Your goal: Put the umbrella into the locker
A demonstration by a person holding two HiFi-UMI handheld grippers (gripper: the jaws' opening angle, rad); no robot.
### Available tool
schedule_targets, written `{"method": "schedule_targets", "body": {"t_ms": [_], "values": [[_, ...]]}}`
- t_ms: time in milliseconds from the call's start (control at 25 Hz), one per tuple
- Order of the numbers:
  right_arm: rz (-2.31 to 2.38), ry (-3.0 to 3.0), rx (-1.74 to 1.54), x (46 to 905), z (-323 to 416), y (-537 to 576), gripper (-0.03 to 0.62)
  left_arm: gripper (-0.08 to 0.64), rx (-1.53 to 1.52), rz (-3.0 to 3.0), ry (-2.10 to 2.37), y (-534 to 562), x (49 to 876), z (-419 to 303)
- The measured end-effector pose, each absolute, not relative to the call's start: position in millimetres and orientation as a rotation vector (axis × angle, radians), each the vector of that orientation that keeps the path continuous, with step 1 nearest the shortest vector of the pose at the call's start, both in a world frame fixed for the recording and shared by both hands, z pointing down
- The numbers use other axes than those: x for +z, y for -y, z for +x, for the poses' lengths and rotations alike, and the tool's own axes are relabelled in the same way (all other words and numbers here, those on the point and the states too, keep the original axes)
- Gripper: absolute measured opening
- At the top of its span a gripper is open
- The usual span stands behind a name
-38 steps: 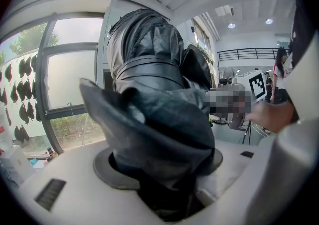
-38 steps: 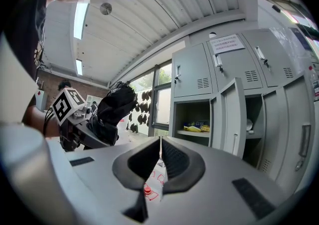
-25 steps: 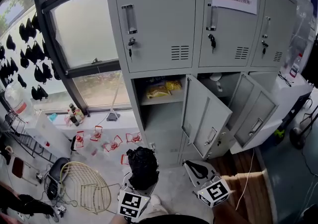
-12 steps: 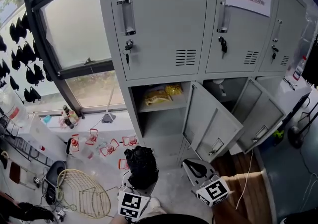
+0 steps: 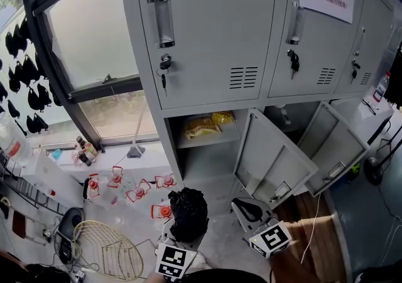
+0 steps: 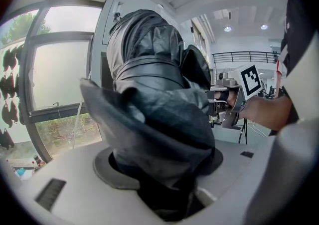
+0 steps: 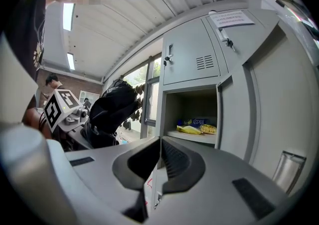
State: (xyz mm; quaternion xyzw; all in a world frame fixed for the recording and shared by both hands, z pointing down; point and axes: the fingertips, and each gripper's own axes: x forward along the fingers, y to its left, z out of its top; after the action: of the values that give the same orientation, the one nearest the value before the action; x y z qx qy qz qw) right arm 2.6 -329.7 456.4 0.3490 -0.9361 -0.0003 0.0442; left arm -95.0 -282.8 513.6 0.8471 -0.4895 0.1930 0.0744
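L tool clamped on umbrella: folded, black, crinkly glossy fabric, band cinched round its mid. Long axis runs straight out along my tool, bunched end fwd, toward grey sheet-metal locker. R tool: ribbed jaws shut, nothing between; open compartment just ahead.

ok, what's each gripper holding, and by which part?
Left gripper clamps the folded black umbrella by its bottom end; right gripper has its jaws together, empty.
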Motion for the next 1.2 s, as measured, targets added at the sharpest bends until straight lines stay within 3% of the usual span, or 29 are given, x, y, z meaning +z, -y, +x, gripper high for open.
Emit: {"method": "schedule_targets", "body": {"t_ms": [1200], "values": [[1.261,2.762,-0.062,446,-44,392,0.032,0.268,0.623,2.576,1.080,355,569,-114]]}}
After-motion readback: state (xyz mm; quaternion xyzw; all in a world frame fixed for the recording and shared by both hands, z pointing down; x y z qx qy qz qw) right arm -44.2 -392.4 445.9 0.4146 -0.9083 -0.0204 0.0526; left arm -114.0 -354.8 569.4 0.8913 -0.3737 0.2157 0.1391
